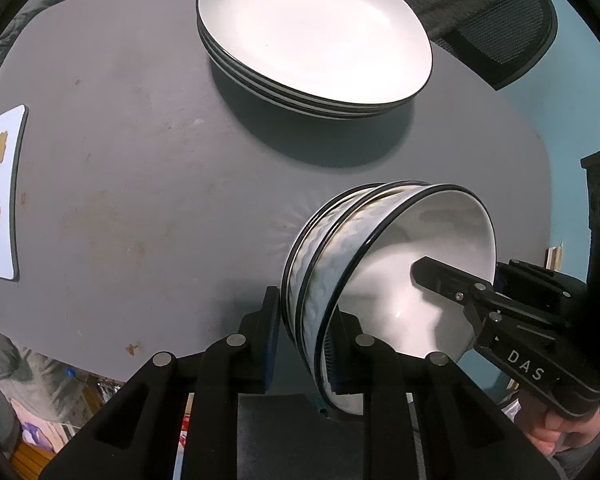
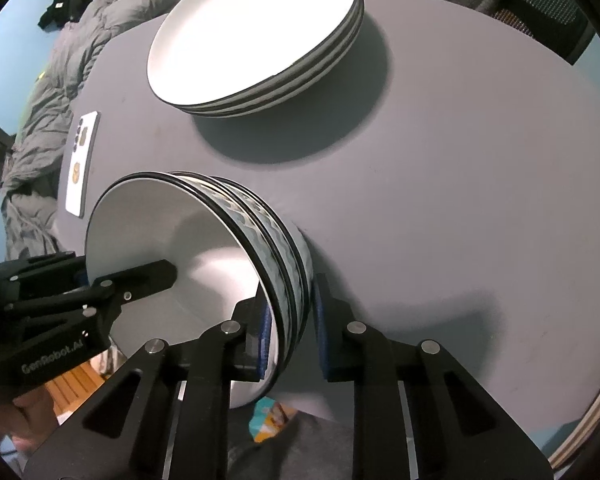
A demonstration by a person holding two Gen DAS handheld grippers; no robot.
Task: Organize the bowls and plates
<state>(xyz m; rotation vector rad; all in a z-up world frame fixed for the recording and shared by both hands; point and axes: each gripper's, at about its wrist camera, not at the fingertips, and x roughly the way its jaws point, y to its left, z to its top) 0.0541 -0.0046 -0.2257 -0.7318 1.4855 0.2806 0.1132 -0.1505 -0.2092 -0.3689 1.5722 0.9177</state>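
A nested stack of white bowls with a pale wave pattern outside and black rims stands on the grey table, near its front edge. My left gripper is shut on the rims at one side, one pad inside and one outside. On the opposite side my right gripper is shut on the same bowl stack. Its inner finger shows inside the top bowl, as does the left gripper's finger. A stack of white, black-rimmed plates sits farther back.
A white phone lies face down at the table's left. A dark mesh chair stands behind the plates. Grey quilted fabric lies beyond the left edge. A hand holds the right gripper.
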